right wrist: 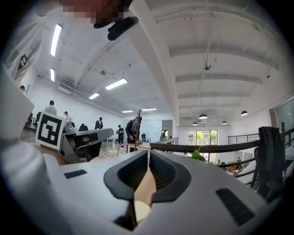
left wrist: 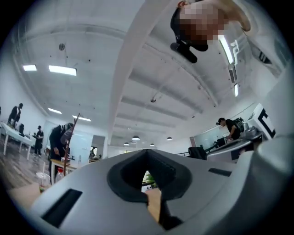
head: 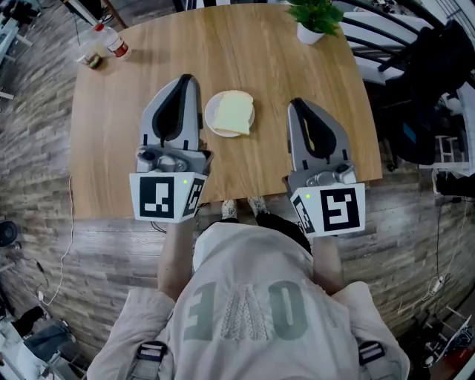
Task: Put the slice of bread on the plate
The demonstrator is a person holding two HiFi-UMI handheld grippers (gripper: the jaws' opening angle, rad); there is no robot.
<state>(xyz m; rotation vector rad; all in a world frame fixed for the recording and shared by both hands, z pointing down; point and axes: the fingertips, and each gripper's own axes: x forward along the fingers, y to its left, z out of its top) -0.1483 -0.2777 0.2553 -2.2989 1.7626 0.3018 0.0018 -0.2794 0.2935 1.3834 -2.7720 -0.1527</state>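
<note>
- The left gripper (left wrist: 147, 152), a grey two-jaw tool with a black-and-white marker cube at its rear, has its jaws pressed together with nothing between them. Only a sliver of wood shows through the slit behind their tips.
- The right gripper (right wrist: 148, 154), of the same make, likewise has its jaws together and empty.
- In the head view the left gripper (head: 186, 79) and the right gripper (head: 295, 104) hang side by side above the near half of the surface, both pointing away from the person and neither touching anything.
- Between them, a little nearer the left one, sits the pale square slice of bread (head: 234, 112). It lies flat on the small round white plate (head: 210, 123), with one corner reaching past the far rim.
- The plate rests on the light wooden surface (head: 148, 163). A green potted plant in a white pot (head: 315, 21) stands at the far right edge, and a clear bottle with a red cap (head: 111, 41) lies at the far left corner, both well apart from the plate.
- Judged from this layout, the placing step looks finished: the bread is on the plate and both grippers are clear of it.
- The next move calls for little more than keeping both grippers away from the plate so the slice is not nudged.
</note>
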